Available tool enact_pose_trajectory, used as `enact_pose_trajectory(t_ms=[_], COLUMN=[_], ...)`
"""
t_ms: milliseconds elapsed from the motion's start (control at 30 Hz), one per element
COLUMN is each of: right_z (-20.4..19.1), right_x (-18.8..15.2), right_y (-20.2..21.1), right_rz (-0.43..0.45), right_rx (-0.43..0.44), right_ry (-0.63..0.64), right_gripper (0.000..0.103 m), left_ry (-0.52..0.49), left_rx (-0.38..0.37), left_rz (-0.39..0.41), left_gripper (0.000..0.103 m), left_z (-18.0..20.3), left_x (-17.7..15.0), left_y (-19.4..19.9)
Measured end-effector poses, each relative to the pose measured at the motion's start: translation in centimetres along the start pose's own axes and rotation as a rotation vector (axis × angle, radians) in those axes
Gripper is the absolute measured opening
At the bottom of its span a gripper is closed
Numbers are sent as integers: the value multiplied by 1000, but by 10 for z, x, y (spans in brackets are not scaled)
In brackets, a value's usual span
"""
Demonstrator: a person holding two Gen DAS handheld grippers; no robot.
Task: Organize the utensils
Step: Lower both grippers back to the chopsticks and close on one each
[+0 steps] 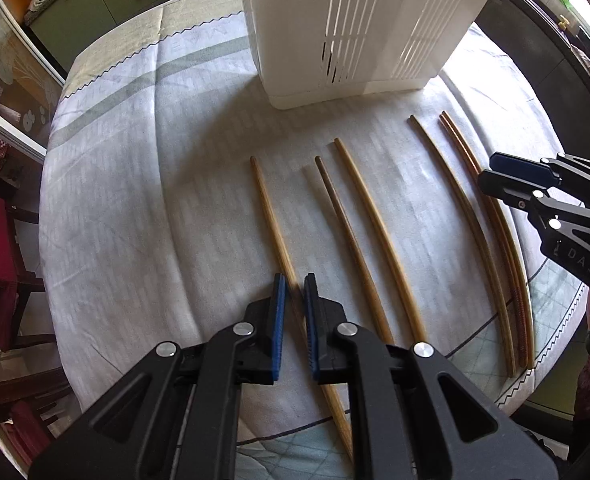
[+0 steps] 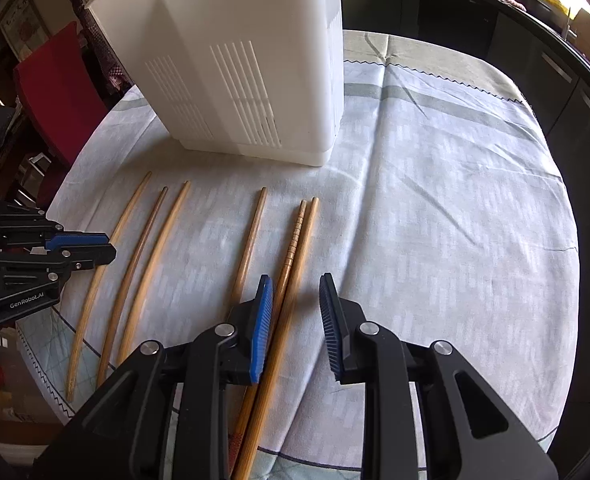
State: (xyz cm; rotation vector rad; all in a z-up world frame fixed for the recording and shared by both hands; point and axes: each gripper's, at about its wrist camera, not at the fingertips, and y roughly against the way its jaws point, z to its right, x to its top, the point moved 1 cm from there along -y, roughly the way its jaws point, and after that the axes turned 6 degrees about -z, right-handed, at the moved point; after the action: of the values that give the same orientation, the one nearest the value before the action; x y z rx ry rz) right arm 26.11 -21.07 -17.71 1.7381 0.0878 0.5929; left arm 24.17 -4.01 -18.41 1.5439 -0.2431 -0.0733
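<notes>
- "GenRobot.AI" is printed in white on the body of the left gripper [image 2: 95, 246]; the right gripper [image 1: 495, 178] shows the letters "DAS", the rest cut off.
- Six chopsticks [image 1: 371, 216] lie side by side on the tablecloth [image 1: 135, 200], in front of the white slotted holder [image 1: 347, 28].
- The left gripper's jaws are narrowly parted astride the leftmost chopstick [image 1: 269, 216], not clamping it.
- The right gripper's jaws stand wide open over the touching rightmost pair [image 2: 301, 236], holding nothing.
</notes>
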Motion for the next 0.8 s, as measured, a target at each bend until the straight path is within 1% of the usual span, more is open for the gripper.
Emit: enact_pose_trajectory(t_ms=[67,167,267,467,567,667,733,800], right_z=[1,8,17,29,26,18,10,2], right_x=[2,4,6,6,2,1,1,1], right_y=[-2,-2,0,1,3,2,-1,-4], right_rz=[-8,5,4,-1,1,0,-14,-23], right_rx=[5,42,74,51,32,15,15,-6], right_ry=[0,-36,-59,-52,-45,-32,-17,5], right_gripper=[24,18,17,16,16,14,13,13], left_ry=[-1,-2,-5,-6,-6,-6,1,6], left_rx=[1,-1,-2,-1,-1,0,-2,-1], left_rz=[1,3,2,2,1,0,-3,-7], left_gripper=[10,10,10,10,10,10,10,10], left_z=[0,1,1,1,1,1,0,0], left_x=[0,-1,-1,0,0,0,0,1], left_y=[1,0,1,0,0,0,0,0])
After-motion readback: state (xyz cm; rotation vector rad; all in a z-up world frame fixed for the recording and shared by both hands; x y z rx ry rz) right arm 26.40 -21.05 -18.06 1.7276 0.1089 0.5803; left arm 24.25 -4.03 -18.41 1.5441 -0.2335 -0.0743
